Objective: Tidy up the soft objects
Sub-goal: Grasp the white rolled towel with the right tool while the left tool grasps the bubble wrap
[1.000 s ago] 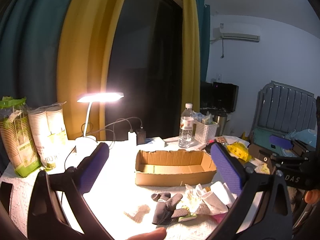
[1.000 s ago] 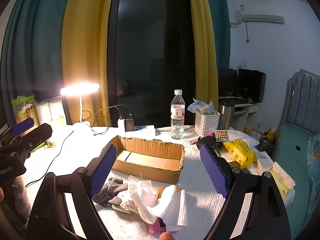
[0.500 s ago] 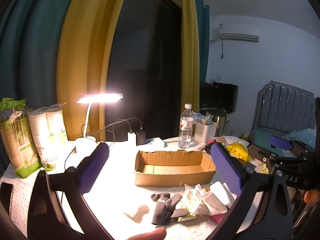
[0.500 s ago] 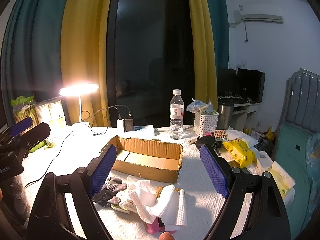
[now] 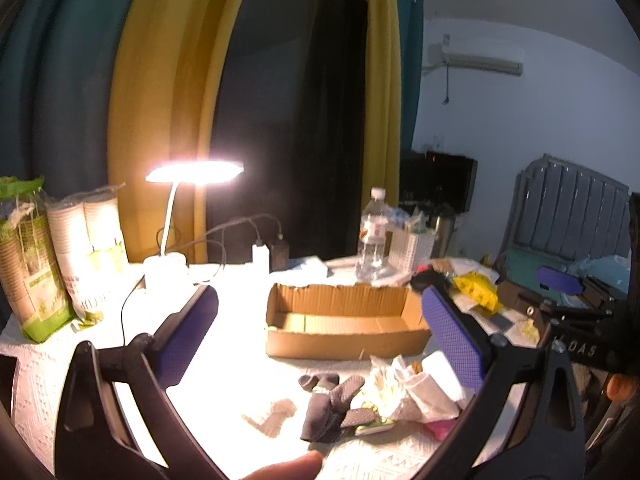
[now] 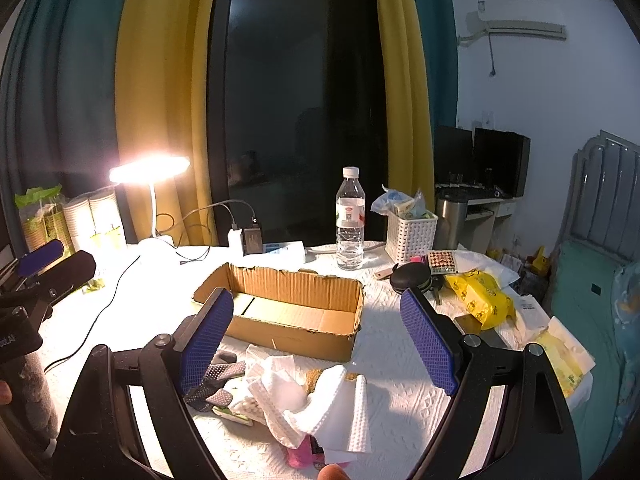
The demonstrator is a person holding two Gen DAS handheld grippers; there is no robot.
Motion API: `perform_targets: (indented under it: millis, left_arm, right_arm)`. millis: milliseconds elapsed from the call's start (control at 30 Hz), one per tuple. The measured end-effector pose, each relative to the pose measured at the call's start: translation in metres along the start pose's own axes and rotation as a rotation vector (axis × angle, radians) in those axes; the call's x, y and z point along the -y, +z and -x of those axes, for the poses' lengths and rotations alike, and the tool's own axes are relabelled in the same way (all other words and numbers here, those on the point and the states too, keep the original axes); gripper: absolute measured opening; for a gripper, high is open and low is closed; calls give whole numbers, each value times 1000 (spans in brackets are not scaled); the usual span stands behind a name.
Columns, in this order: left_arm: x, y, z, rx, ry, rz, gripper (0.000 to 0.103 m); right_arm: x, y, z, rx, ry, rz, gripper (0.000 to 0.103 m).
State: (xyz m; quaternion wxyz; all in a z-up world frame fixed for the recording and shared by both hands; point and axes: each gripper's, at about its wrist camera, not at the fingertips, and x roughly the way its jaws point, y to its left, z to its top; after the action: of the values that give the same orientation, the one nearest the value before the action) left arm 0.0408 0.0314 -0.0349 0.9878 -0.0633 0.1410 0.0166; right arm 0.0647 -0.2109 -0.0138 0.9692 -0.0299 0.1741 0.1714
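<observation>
An empty cardboard box point(image 5: 344, 320) point(image 6: 288, 312) lies open on the white-covered table. In front of it sits a heap of soft things: a dark grey glove point(image 5: 328, 404) point(image 6: 214, 380), white cloths point(image 5: 412, 388) point(image 6: 320, 404) and something pink point(image 6: 300, 452) underneath. My left gripper point(image 5: 320, 332) hangs open above the table, left of the heap, nothing between its blue pads. My right gripper point(image 6: 316, 344) is open too, hovering over the heap. Each gripper shows at the edge of the other's view.
A lit desk lamp point(image 5: 192, 172) and paper cup stacks point(image 5: 84, 256) stand at the left. Behind the box are a water bottle point(image 6: 350, 224), a white basket point(image 6: 410, 236) and a charger with cables point(image 6: 248, 236). Yellow packets point(image 6: 480, 296) lie at the right.
Both views have shifted only slightly; the left gripper drifted a little. Nothing on the table has moved and both grippers stay open.
</observation>
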Motion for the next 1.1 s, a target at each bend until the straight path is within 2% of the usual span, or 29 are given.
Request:
perform_targets:
  millis: [133,300,433,700,767,833,867,933,1067,1100]
  left_arm:
    - [0,-14,-20,-87,34,-25,102]
    - [-7,-39,-57,-241,70,-21,102]
    - [-12,-56,-82,-314,96,-22,102]
    - [-35,-82,-132,-450,173,-67,102]
    - [-40,-87,-144,-488,175,-75,102]
    - [-44,-91,-154,-526,172,-90,101]
    - [-46,-92,-157,-538,169,-93,100]
    - [-51,-96,-166,-570,145,-89,92]
    - [-55,-106,-179,-629,102,-81,79]
    - [-55,-109,-181,-640,88,-84,69]
  right_arm:
    - [7,-6,-14,-30,-11,6,88]
    - [23,-20,-35,-74,-14,-1,88]
    - [35,-30,-50,-104,-9,-10,88]
    - [65,-64,-94,-245,20,-80,87]
    - [72,-73,-104,-289,51,-110,78]
    - [74,-81,-111,-326,71,-119,76]
    - [75,-85,-113,-345,86,-119,69]
    - [75,-89,-112,-353,105,-123,60]
    - [69,-97,-109,-380,151,-109,58]
    - [66,-98,-107,-382,162,-105,58]
